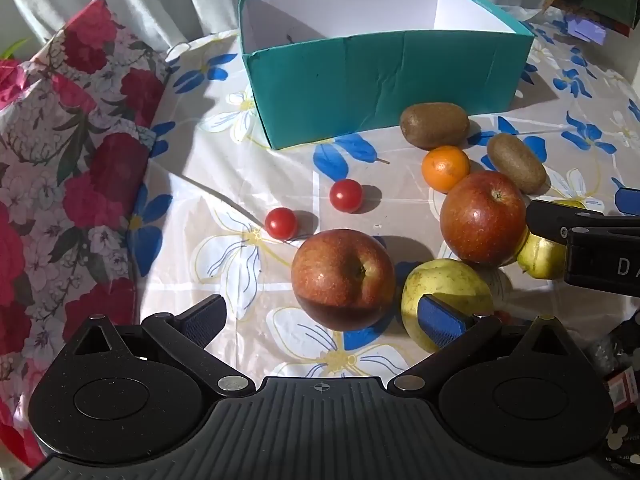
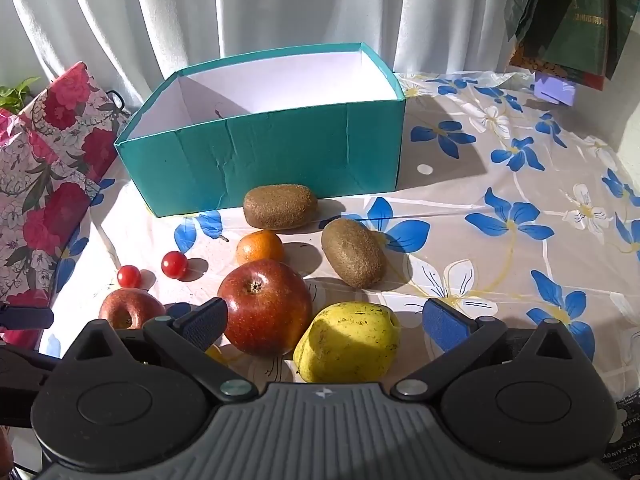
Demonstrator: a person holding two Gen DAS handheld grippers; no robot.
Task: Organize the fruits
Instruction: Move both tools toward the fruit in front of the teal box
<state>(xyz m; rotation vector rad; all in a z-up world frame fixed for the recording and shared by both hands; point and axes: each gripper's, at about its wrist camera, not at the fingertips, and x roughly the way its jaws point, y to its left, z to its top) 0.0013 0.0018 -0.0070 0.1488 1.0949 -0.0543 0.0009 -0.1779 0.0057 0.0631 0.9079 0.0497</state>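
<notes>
A teal box with a white inside stands at the back of the table. In front of it lie two kiwis, a mandarin, two cherry tomatoes, two red apples and two yellow-green fruits. My left gripper is open; one red apple lies between its fingers, untouched, and a yellow fruit sits behind its right pad. My right gripper is open over the other red apple and a yellow fruit.
A pink-and-red floral bag stands at the table's left edge. White curtains hang behind. A dark green bag sits at the back right. The flowered tablecloth to the right is bare.
</notes>
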